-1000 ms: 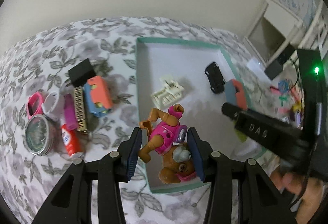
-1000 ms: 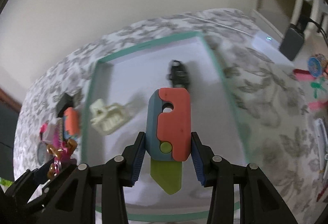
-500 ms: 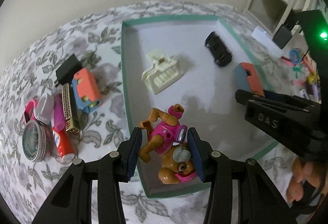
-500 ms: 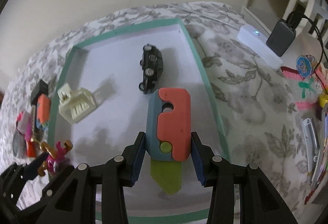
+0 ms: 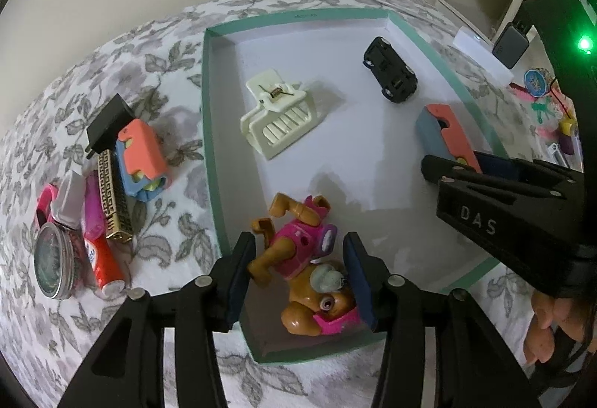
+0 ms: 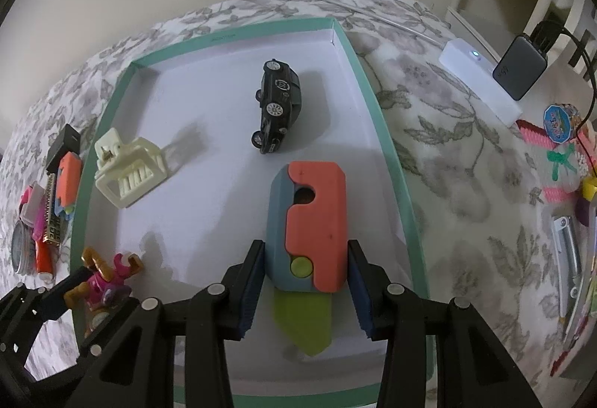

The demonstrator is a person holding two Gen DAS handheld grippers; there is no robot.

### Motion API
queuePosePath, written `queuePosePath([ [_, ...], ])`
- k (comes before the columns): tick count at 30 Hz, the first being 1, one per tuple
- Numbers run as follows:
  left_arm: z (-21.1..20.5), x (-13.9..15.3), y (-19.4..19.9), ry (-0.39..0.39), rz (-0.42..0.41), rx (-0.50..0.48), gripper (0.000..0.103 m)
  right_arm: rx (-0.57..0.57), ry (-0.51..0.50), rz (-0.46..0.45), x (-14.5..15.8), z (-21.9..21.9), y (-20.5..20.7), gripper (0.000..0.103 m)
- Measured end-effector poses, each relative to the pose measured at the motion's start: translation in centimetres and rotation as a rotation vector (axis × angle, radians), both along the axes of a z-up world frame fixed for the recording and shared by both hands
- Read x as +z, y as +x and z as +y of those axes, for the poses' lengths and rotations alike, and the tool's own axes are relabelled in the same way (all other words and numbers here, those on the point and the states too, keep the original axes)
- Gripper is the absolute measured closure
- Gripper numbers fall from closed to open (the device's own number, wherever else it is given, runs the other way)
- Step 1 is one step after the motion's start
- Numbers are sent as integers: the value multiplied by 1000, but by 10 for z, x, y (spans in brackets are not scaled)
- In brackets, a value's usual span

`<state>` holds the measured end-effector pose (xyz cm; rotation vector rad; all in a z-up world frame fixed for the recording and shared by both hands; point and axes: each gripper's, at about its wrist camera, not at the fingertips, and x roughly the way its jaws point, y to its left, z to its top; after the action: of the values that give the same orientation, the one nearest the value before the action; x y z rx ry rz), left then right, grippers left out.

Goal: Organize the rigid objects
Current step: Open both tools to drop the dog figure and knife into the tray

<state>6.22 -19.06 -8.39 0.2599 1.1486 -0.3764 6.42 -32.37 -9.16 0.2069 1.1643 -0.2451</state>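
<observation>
A teal-rimmed white tray [image 5: 209,147] [image 6: 388,147] lies on the floral cloth. It holds a cream hair claw [image 5: 280,113] [image 6: 127,165] and a black toy car [image 5: 390,70] [image 6: 278,106]. My left gripper [image 5: 298,277] hangs over the tray's near left corner, its jaws opening. A brown-and-pink dog figure [image 5: 298,255] [image 6: 104,286] lies between them, with a thin gap at the left pad. My right gripper [image 6: 304,281] is shut on a coral-and-blue toy knife [image 6: 313,221] [image 5: 444,132] with a green blade, above the tray's right side.
Left of the tray lie a second coral-and-blue toy [image 5: 141,154], a black adapter [image 5: 108,121], a gold patterned case [image 5: 113,199], a red tube [image 5: 102,262] and a round tin [image 5: 52,262]. To the right are a white box [image 6: 479,83], a grey charger [image 6: 520,66] and a hand [image 5: 544,326].
The left gripper sank toward the tray's near corner and its jaws have spread a little around the dog figure. The right gripper moved in over the tray, grip unchanged.
</observation>
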Motion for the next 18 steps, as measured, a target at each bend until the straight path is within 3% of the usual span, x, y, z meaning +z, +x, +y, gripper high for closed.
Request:
queuePosePath([
  [6, -3, 2, -2, -3, 4, -14, 42, -13, 0, 12, 1, -2, 1, 55],
  [9, -4, 3, -1, -2, 11, -16, 42, -39, 3, 18, 2, -7, 2, 45],
  [18, 3, 31, 2, -101, -8, -3, 42, -85, 55, -83, 32, -18, 0, 45],
])
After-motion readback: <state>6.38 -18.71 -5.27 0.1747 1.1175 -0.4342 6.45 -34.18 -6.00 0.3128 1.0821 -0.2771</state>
